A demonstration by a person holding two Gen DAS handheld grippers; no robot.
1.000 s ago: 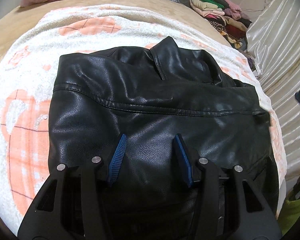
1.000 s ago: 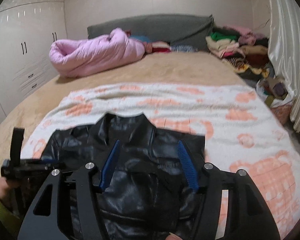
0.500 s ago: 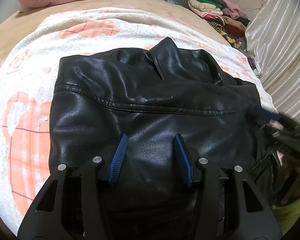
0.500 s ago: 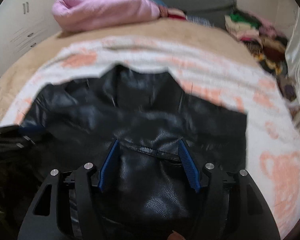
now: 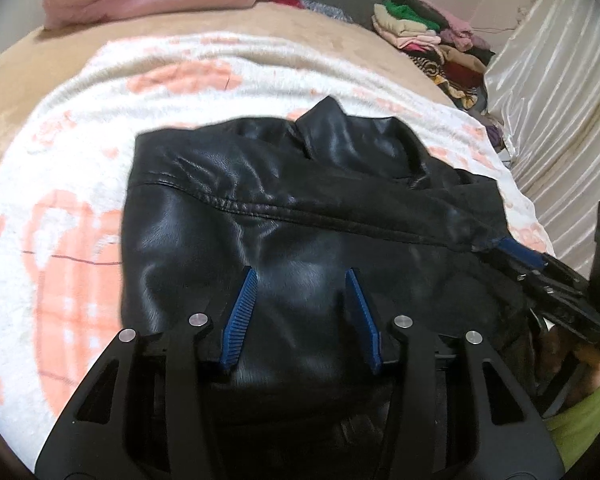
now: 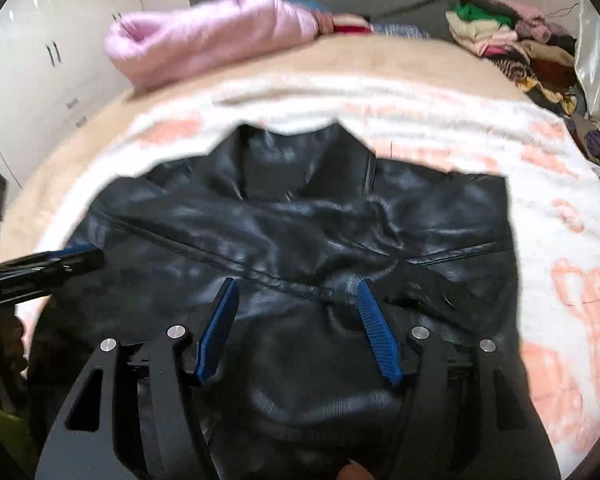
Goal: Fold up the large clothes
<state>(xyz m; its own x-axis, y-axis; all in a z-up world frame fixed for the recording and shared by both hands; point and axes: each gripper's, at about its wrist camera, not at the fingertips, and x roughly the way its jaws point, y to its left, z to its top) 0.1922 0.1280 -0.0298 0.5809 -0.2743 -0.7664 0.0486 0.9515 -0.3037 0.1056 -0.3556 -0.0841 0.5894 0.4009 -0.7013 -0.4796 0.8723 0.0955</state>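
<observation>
Your left gripper (image 5: 300,308) hovers over the near left half of the black leather jacket (image 5: 300,220), jaws apart and holding nothing. The jacket lies collar-far on the white-and-peach blanket (image 5: 72,200), sleeves apparently already turned in. Your right gripper (image 6: 296,320) is also spread wide above the bunched sleeve seam (image 6: 340,276), empty. Next, I judge, each claw needs to clamp a near hem corner to fold it toward the collar.
</observation>
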